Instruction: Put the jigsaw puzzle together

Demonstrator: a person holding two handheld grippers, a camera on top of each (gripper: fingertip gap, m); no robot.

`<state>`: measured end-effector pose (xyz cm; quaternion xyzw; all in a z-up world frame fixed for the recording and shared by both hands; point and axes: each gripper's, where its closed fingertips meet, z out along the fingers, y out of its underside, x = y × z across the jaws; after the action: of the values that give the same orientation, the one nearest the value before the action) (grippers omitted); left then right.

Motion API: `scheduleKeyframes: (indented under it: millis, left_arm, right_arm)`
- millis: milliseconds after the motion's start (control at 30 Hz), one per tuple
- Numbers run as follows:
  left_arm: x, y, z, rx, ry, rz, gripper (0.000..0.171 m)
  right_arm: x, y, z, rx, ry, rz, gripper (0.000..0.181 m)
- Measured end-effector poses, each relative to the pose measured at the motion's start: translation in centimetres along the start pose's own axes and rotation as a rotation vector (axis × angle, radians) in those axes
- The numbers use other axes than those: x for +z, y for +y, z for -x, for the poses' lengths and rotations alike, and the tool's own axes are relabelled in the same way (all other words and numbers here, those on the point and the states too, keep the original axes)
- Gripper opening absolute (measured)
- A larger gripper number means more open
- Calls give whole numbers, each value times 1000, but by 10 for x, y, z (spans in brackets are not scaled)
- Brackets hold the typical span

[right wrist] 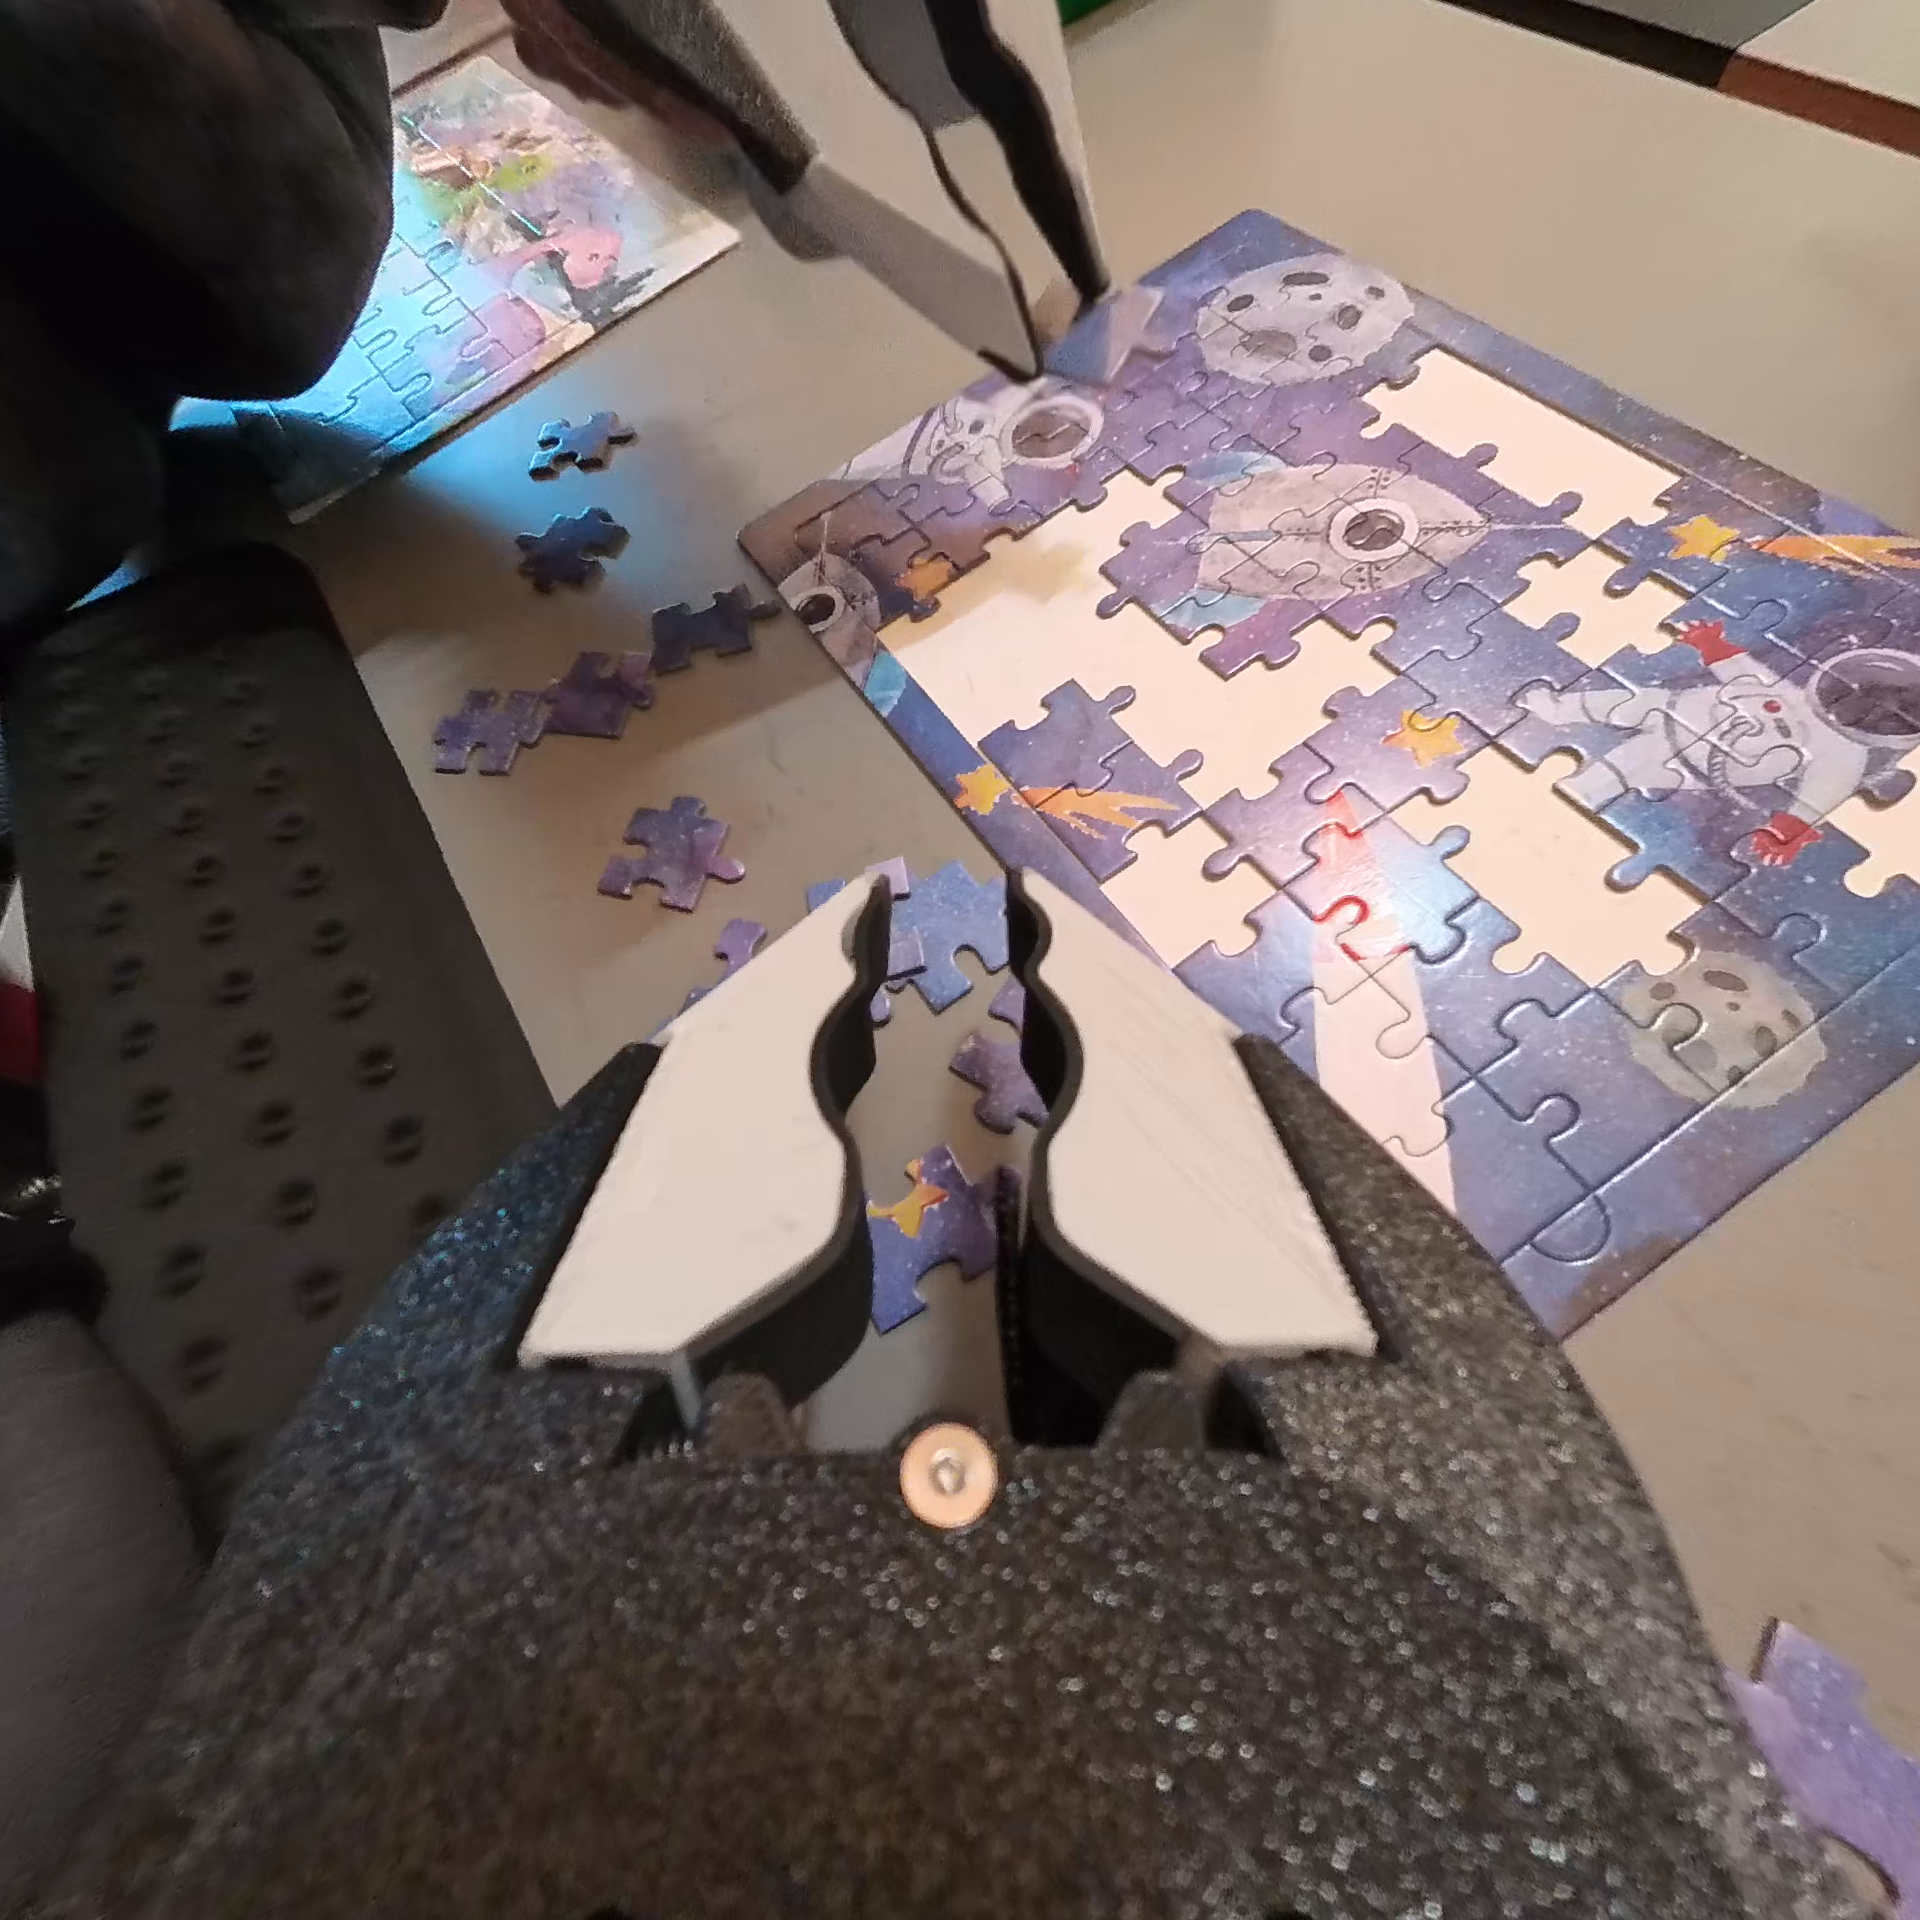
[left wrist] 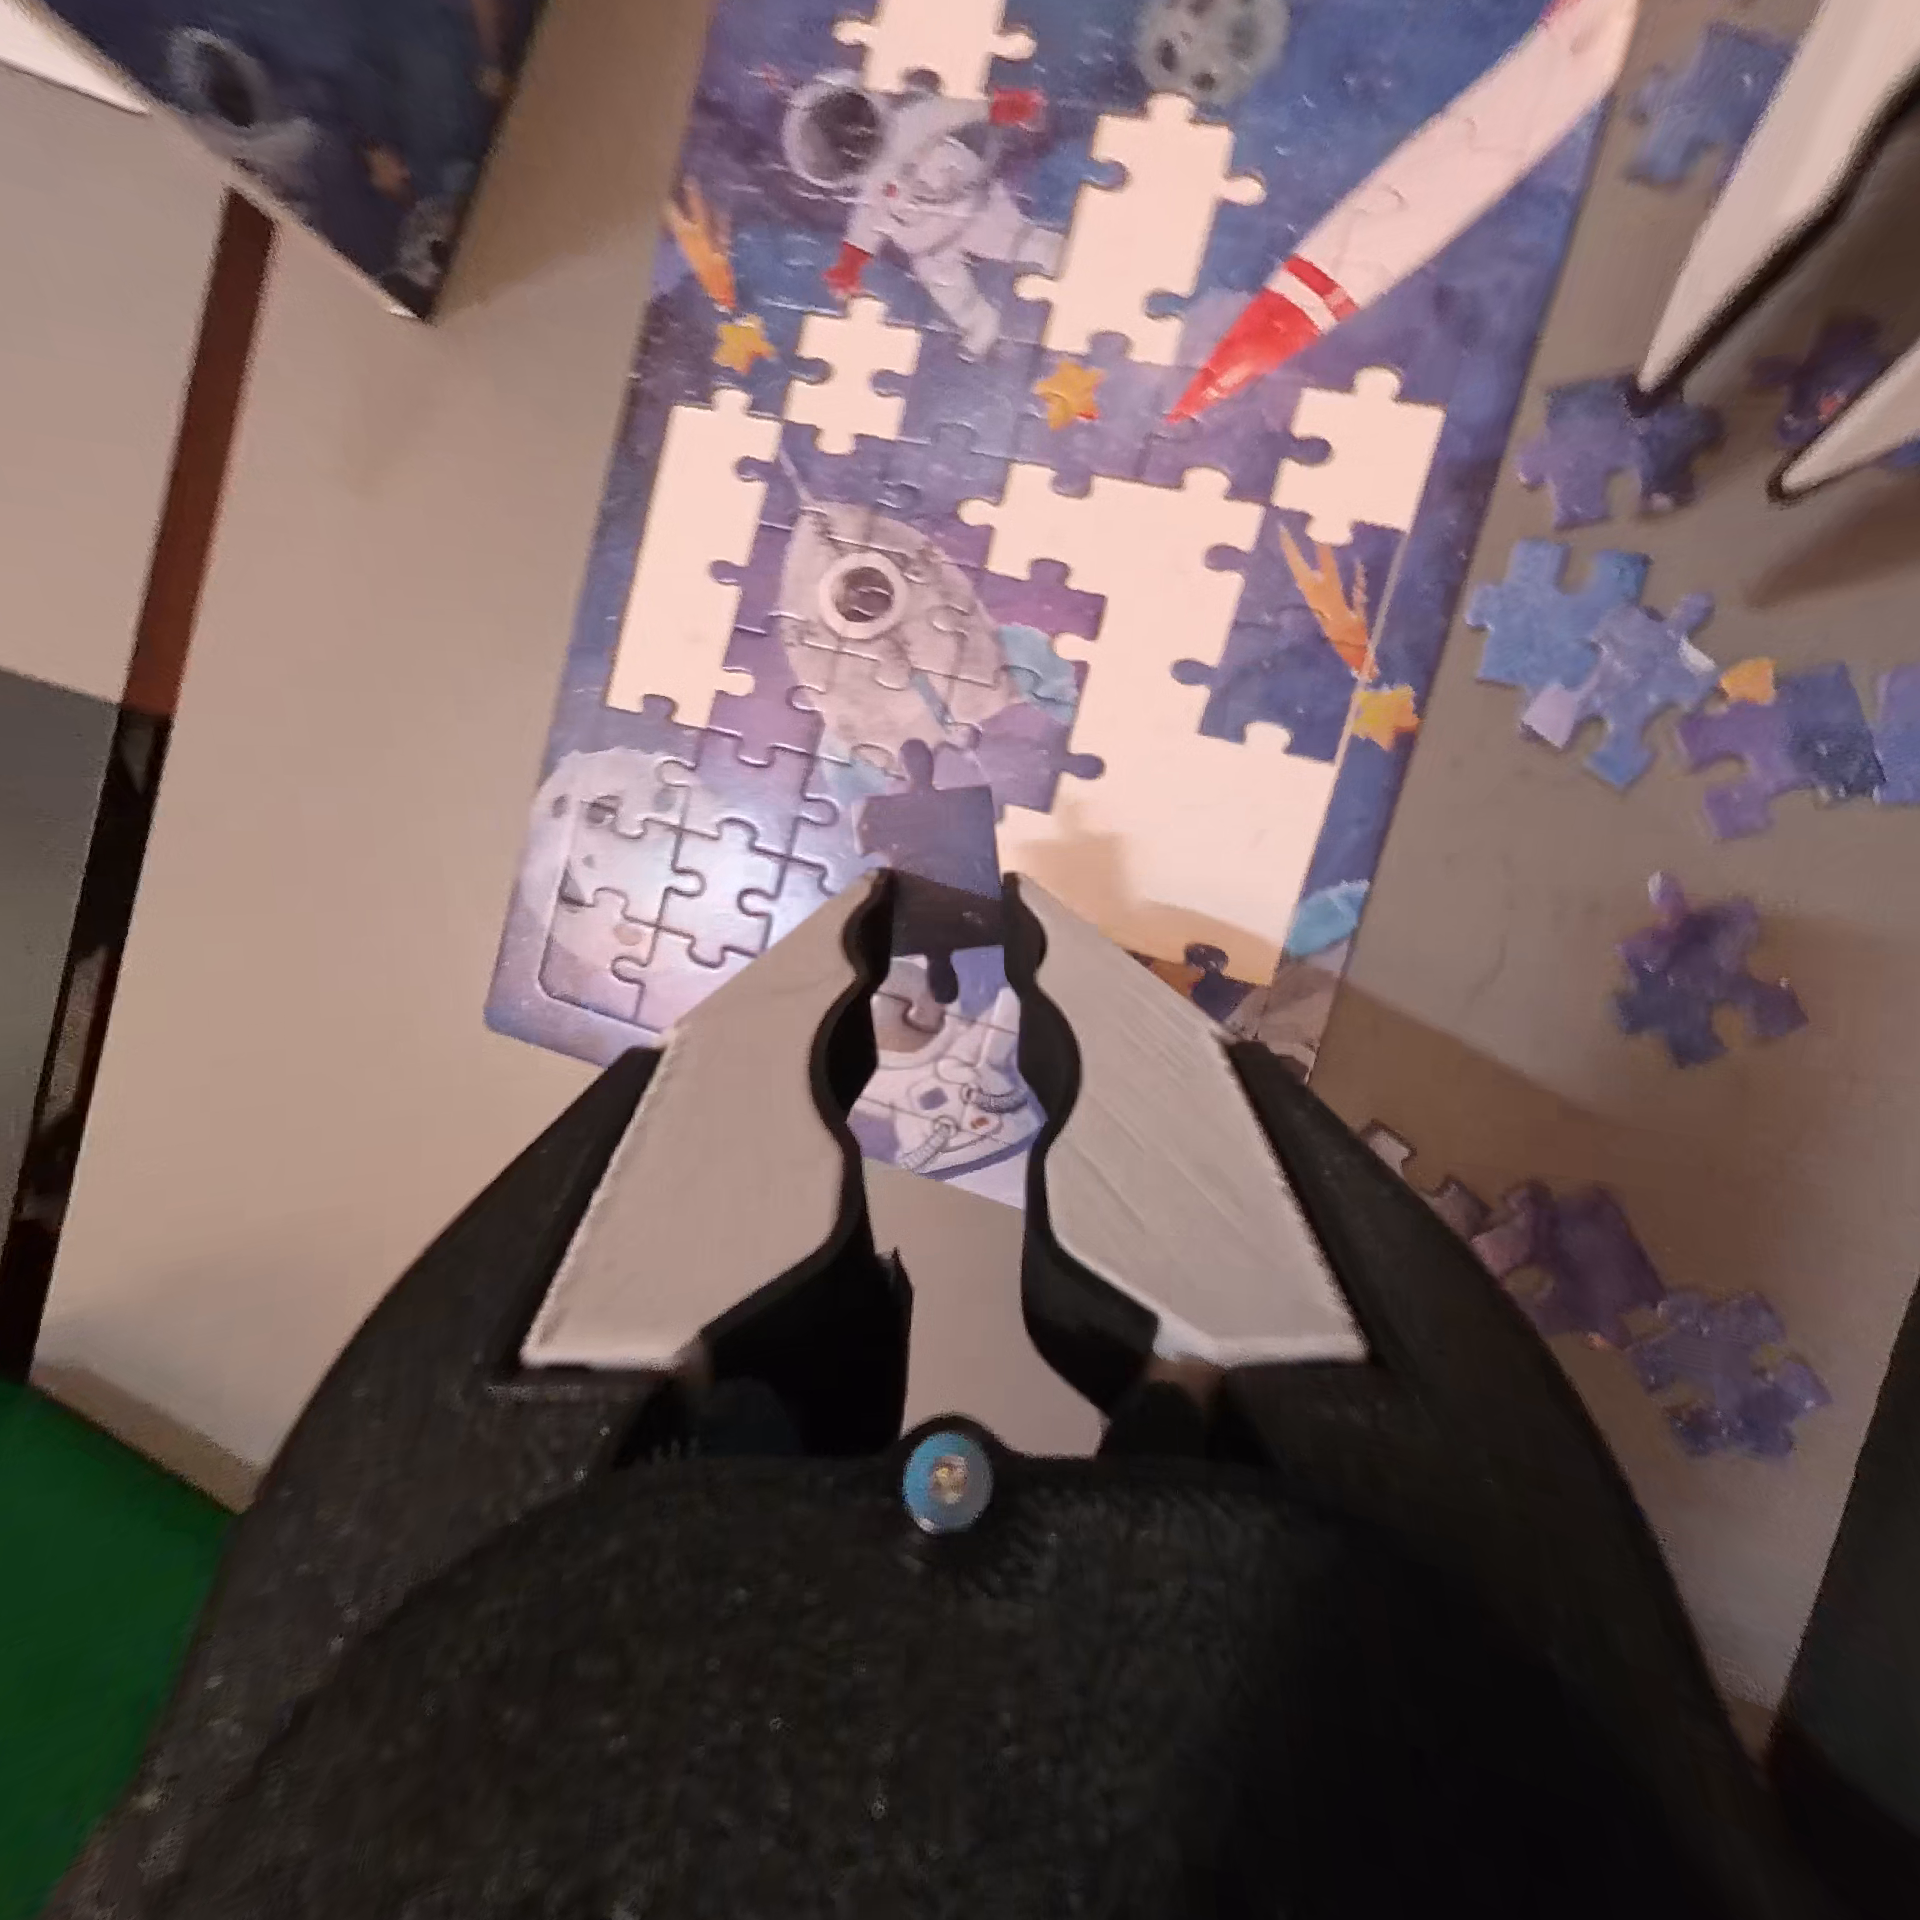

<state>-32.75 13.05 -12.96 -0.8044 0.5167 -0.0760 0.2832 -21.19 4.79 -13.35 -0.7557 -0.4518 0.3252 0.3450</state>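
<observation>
The space-themed jigsaw [left wrist: 914,644] lies on a beige table with several empty slots showing its pale backing. It also shows in the right wrist view [right wrist: 1455,727]. My left gripper [left wrist: 940,883] is shut on a dark purple puzzle piece [left wrist: 925,826] and holds it tilted just above the puzzle's near end, by the moon and astronaut. From the right wrist view, this gripper [right wrist: 1055,327] and its piece [right wrist: 1117,317] sit at the puzzle's far corner. My right gripper [right wrist: 945,883] is open and empty over a heap of loose pieces [right wrist: 951,940]; its fingers [left wrist: 1756,208] show at top right.
Several loose pieces [left wrist: 1621,665] lie scattered right of the puzzle. A second, finished puzzle [right wrist: 499,239] lies farther off. The puzzle box [left wrist: 312,135] stands at the far left. A dark perforated chair part [right wrist: 229,883] is beside the table. The table's brown edge [left wrist: 197,468] runs on the left.
</observation>
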Motion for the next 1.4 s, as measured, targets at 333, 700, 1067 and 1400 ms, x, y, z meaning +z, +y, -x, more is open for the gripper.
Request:
scheduleKeyframes:
  millis: [333, 700, 1067, 1400]
  left_arm:
    - [-40, -36, -16, -120, -49, -294, 21]
    - [-87, -15, -37, -105, -223, -398, 21]
    - [-65, 22, -55, -179, -123, -324, 21]
    - [-70, 24, -25, -556, -98, -238, 20]
  right_arm:
    - [-1, -8, -6, -58, 73, -33, 22]
    - [-1, -21, 2, -159, 122, -6, 22]
    - [-59, -44, 58, -270, -110, 433, 32]
    - [-4, -90, -17, -519, 38, 496, 33]
